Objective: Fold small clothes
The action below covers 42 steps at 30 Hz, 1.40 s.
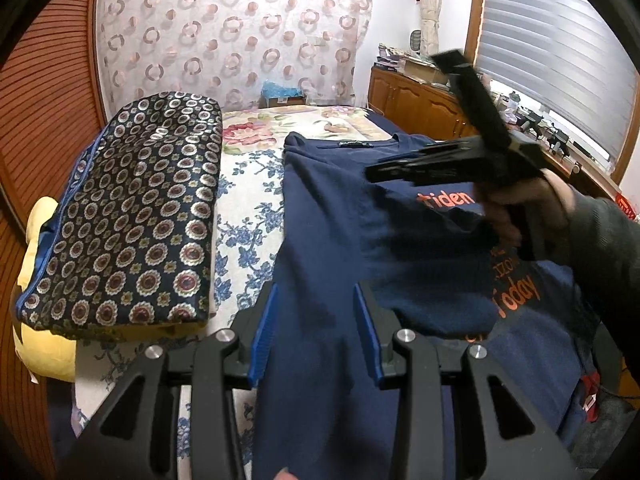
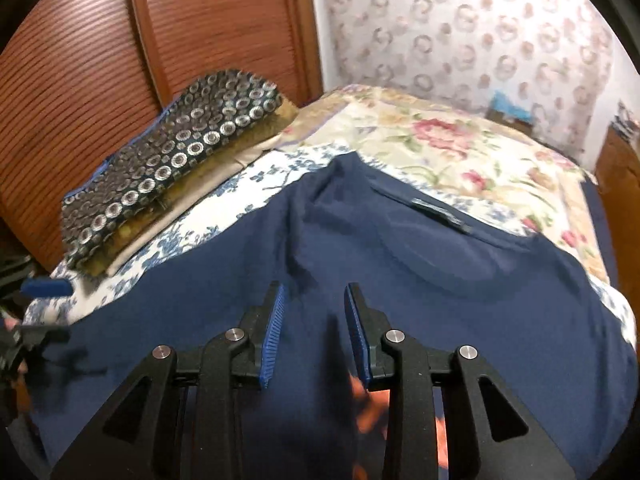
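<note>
A navy T-shirt (image 1: 332, 216) with orange lettering lies on the floral bedspread (image 1: 248, 200), its left side folded inward. My left gripper (image 1: 316, 300) is open and empty, hovering above the shirt's folded left part near its lower end. The right gripper (image 1: 376, 172) shows in the left wrist view, held by a hand above the shirt's chest. In the right wrist view my right gripper (image 2: 314, 300) is open and empty above the shirt (image 2: 400, 280), below the collar (image 2: 440, 212).
A folded dark cloth with a round pattern (image 1: 132, 216) lies on a yellow cushion (image 1: 44, 312) left of the shirt. A wooden headboard (image 2: 120, 60) stands at the left. Wooden cabinets (image 1: 416, 100) with clutter stand at the right under a window.
</note>
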Available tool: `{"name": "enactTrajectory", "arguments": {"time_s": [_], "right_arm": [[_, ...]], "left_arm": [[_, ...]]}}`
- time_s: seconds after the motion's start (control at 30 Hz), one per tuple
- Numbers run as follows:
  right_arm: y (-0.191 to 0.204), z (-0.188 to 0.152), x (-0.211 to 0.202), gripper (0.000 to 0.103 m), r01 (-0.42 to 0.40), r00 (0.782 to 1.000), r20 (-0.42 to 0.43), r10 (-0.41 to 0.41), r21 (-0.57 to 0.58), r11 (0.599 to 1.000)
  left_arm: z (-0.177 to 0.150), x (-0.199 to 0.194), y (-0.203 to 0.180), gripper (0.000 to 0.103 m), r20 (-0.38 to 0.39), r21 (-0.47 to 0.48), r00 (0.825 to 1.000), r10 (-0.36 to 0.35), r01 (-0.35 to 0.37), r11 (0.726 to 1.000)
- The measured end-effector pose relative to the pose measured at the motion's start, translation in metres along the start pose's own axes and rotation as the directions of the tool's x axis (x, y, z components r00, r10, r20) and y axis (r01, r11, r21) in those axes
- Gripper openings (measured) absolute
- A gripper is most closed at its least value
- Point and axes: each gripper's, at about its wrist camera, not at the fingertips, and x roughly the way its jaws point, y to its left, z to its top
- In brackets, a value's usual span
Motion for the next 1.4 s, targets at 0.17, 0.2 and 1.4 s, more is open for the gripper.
{"name": "enactTrajectory", "arguments": {"time_s": [0.17,0.2,1.4], "right_arm": [[0.008,0.017,0.032,0.030,-0.013,0.997,-0.081,0.010,-0.036,0.999],[0.010,0.020,0.035,0.029,-0.011,0.996,-0.093,0.006,-0.052,0.999],[0.011,0.030,0.047,0.024,-0.076,0.994,-0.092,0.065,-0.123,0.989]], "left_arm": [[-0.006,-0.003,0.004,0.037,-0.006,-0.004,1.000,0.003,-0.003,1.000],[-0.007,-0.004,0.005,0.037,-0.006,-0.005,1.000,0.004,-0.004,1.000],[-0.025,0.001,0.010,0.037,-0.040,-0.025,0.999,0.002,-0.003,1.000]]}}
